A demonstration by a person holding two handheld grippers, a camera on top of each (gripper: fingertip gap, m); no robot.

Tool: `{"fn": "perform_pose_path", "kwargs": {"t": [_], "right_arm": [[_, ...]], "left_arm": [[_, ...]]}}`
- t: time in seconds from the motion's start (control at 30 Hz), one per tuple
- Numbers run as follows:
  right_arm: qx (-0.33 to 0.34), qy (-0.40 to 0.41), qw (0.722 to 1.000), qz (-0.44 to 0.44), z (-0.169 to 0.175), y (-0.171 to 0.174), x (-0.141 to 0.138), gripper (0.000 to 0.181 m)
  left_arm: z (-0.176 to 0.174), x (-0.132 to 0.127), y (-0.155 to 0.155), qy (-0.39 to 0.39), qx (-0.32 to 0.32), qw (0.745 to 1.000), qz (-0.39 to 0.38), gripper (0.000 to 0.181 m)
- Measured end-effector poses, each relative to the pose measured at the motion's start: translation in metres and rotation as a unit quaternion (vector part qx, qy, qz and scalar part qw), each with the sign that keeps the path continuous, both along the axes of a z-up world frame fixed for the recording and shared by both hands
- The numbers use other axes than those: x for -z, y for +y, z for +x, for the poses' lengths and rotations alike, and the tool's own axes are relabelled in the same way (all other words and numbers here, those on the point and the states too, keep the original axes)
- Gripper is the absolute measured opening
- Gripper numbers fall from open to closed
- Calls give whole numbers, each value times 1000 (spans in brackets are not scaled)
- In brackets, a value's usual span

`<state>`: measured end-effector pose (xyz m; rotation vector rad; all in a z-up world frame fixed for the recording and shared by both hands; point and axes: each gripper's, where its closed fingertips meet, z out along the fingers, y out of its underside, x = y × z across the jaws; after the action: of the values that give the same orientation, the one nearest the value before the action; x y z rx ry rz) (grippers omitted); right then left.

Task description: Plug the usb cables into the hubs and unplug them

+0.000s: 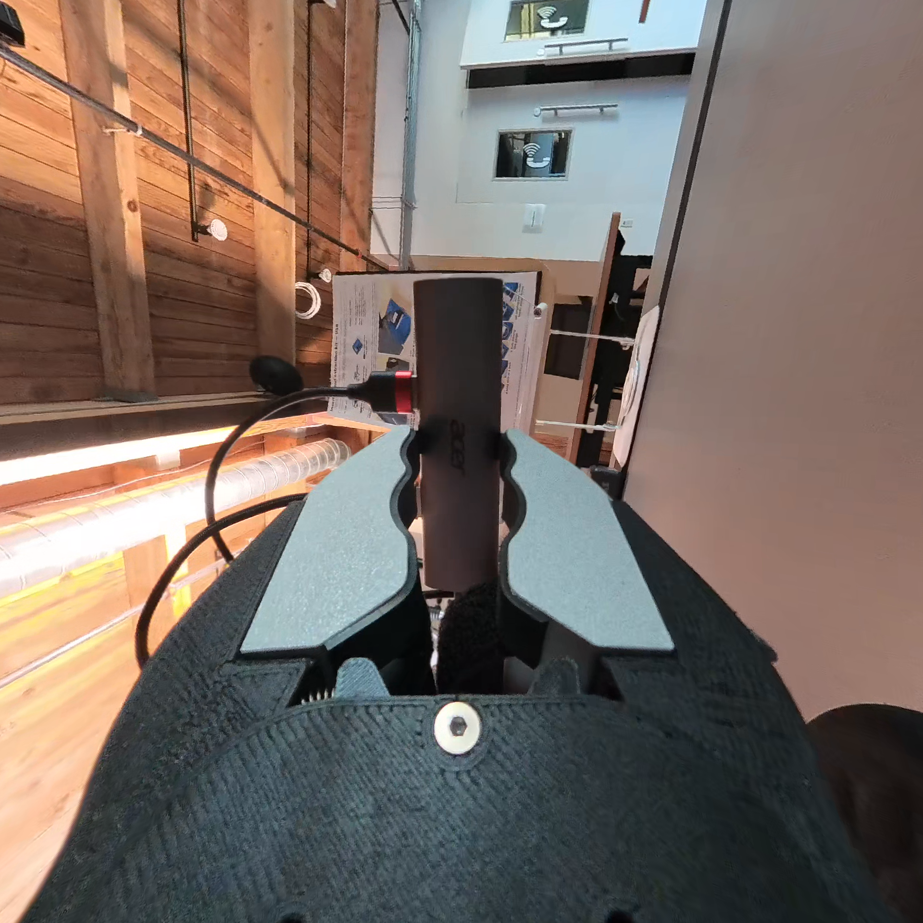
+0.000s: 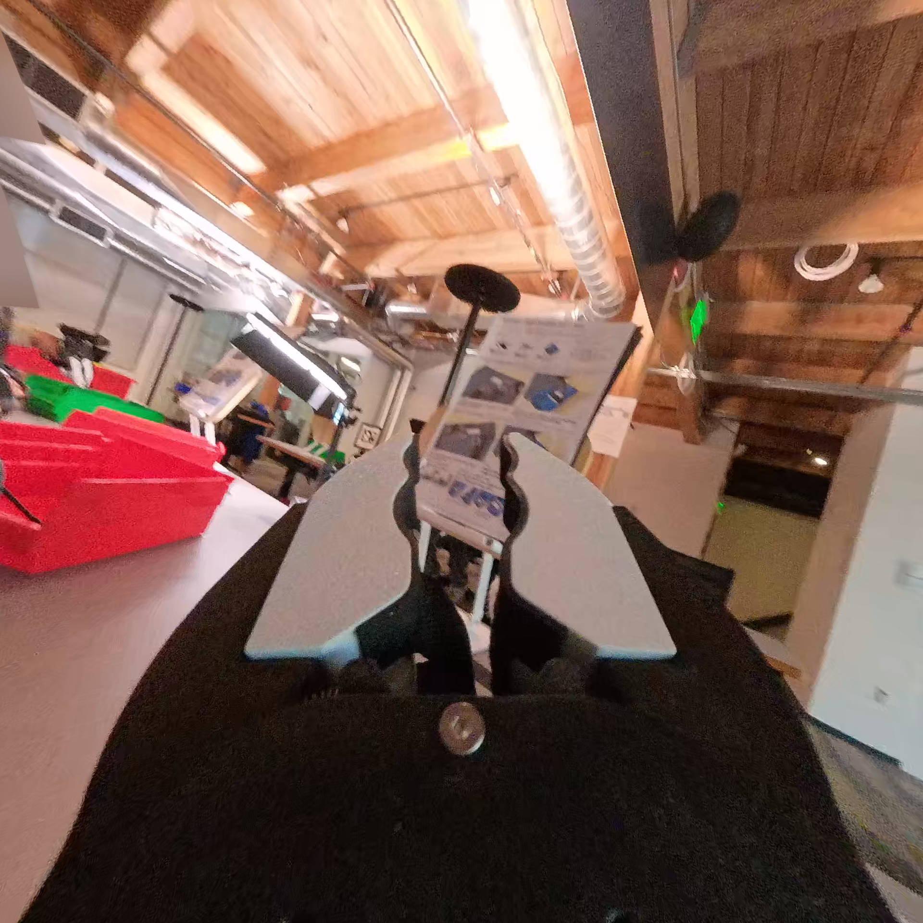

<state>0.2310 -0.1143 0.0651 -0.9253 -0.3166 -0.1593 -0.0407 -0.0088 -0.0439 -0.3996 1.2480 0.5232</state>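
In the left wrist view my left gripper (image 1: 458,444) is shut on a long grey USB hub (image 1: 458,399). Both pads press on the hub's sides and it points straight ahead, lifted in the air. A black USB plug with a red collar (image 1: 394,392) sits in a port on the hub's left side. Its black cable (image 1: 215,479) loops down to the left. In the right wrist view my right gripper (image 2: 457,449) is open and nothing lies between its fingers. It points up and away over the table; the hub and the cable do not show in that view.
Red bins (image 2: 100,504) and a green bin (image 2: 75,399) stand on the grey table (image 2: 90,624) at the left of the right wrist view. A poster board (image 2: 539,399) on a stand is ahead. The table surface (image 1: 799,349) fills the right of the left wrist view. The grippers' ends are close to 30 cm from one another.
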Motion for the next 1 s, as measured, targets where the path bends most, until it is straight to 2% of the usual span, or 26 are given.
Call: {"fn": "perform_pose_path", "kwargs": {"t": [0.07,0.17,0.27,0.37,0.43,0.5,0.6,0.7,0.8,0.93,1.0], "right_arm": [[-77,4,997,14,-42,6,-10,49],[-205,13,979,0,-114,22,-8,79],[-318,45,947,-23,-180,39,13,101],[-391,65,913,-94,-238,51,39,112],[-358,24,927,-107,-262,58,53,104],[-324,-54,931,-161,-282,69,81,104],[-275,-130,926,-224,-286,82,113,97],[-278,-126,925,-225,-286,82,113,81],[-276,-110,928,-227,-279,84,111,49],[-271,-96,928,-236,-273,87,110,21],[-269,-95,926,-245,-272,88,113,21]], "left_arm": [[0,0,1,-2,1,1000,-6,29],[-1,1,2,-3,2,1000,-14,29],[0,4,1,4,1,1000,-11,29],[1,6,1,10,2,1000,-9,30],[1,6,0,9,6,1000,-9,29],[2,6,-1,9,7,1000,-8,29],[2,6,-2,9,10,1000,-4,29],[3,6,-4,10,12,1000,-2,29],[3,7,-6,12,18,1000,1,29],[4,8,-9,18,24,1000,6,29],[5,9,-8,22,19,1000,10,29]]}}
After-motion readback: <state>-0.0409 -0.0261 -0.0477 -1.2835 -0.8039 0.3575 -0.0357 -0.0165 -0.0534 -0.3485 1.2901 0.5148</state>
